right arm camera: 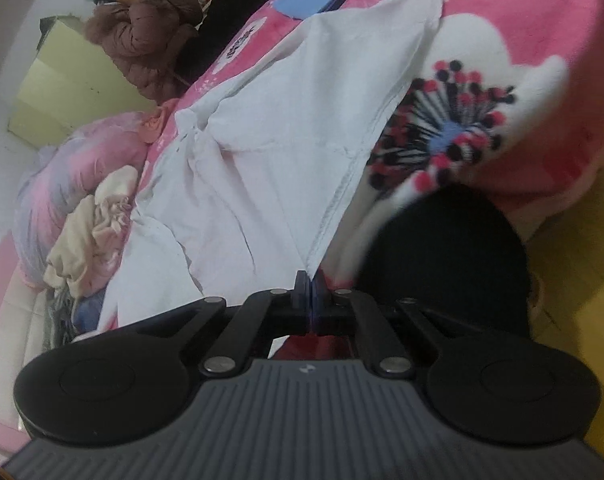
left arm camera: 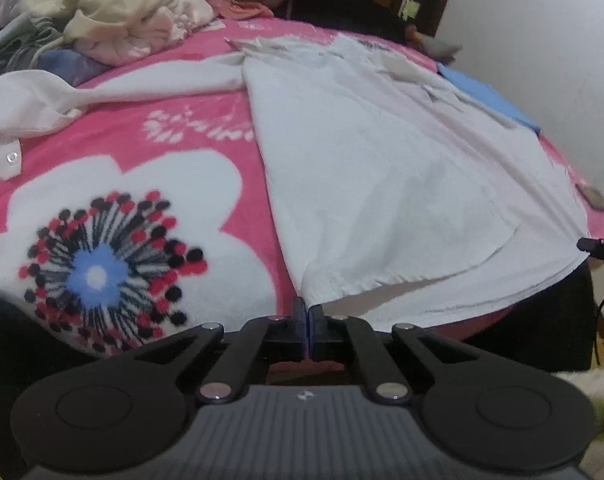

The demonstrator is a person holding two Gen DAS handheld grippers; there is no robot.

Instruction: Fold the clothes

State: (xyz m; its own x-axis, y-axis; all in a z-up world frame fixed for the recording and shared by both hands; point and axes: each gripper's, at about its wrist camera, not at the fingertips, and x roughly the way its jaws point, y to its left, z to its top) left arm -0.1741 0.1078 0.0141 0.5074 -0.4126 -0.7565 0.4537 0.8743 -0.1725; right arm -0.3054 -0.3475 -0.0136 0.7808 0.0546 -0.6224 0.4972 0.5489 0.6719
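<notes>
At far left in our left wrist view lies a heap of crumpled clothes, cream and pale pink, well back on the pink flowered blanket. Moving right, a long sleeve of the white shirt trails across the blanket toward that heap, with the shirt's body spread flat beyond it. Our left gripper has its jaws fully closed, pinching the shirt's near hem corner. Further right a blue cloth lies just past the shirt, and at the frame's edge our right gripper shows at the other hem corner. In the right wrist view its jaws are likewise pressed together, nipping the shirt's hem, and a person in a padded jacket sits beyond the bed.
</notes>
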